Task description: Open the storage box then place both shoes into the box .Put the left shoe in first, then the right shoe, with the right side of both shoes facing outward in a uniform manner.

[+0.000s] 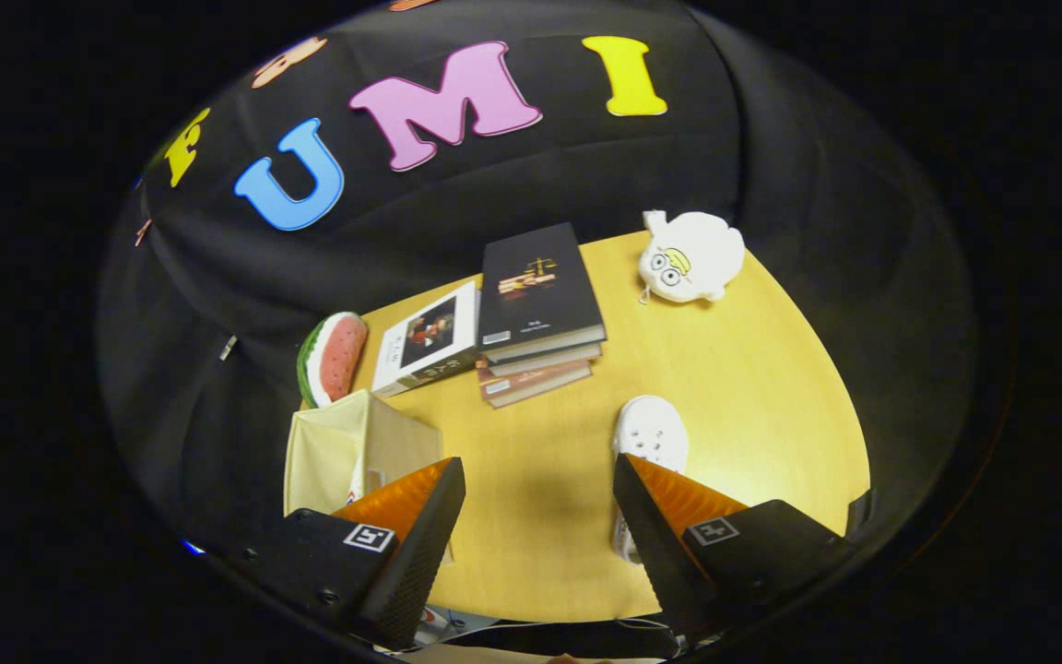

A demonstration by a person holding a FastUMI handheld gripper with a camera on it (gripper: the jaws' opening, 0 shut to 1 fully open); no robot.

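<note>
Storage box (pixel 351 452), cream fabric, at lower left of the frame, sitting at the near left edge of the yellow table (pixel 752 387); lid state hard to tell from this angle. Partly covered by the left finger (pixel 420 544), which overlaps its lower right corner. No contact to be seen between box and finger, only overlap in the view.

Table: round-edged wooden top filling the middle of the frame, bare wood showing between the two fingers.

Stack of books (pixel 540 318) at centre, above and beyond the fingers, dark-covered book on top. Just left of it, a single book (pixel 425 341) with a white cover and a dark picture, lying flat and touching or nearly touching the stack.

White plush toy (pixel 690 256) at upper right, near the far edge of the table, well apart from the books.

Watermelon-slice toy (pixel 333 358) at middle left, beyond the box, at the table's left edge.

White shoe (pixel 649 443), perforated upper, at lower centre-right, its near part hidden behind the right finger (pixel 655 530), its toe pointing away. Second shoe not identifiable.

Gripper (pixel 538 526) at the bottom of the frame, fingers spread wide apart, nothing between them but table top; shoe just beyond the right one, box behind the left one.
</note>
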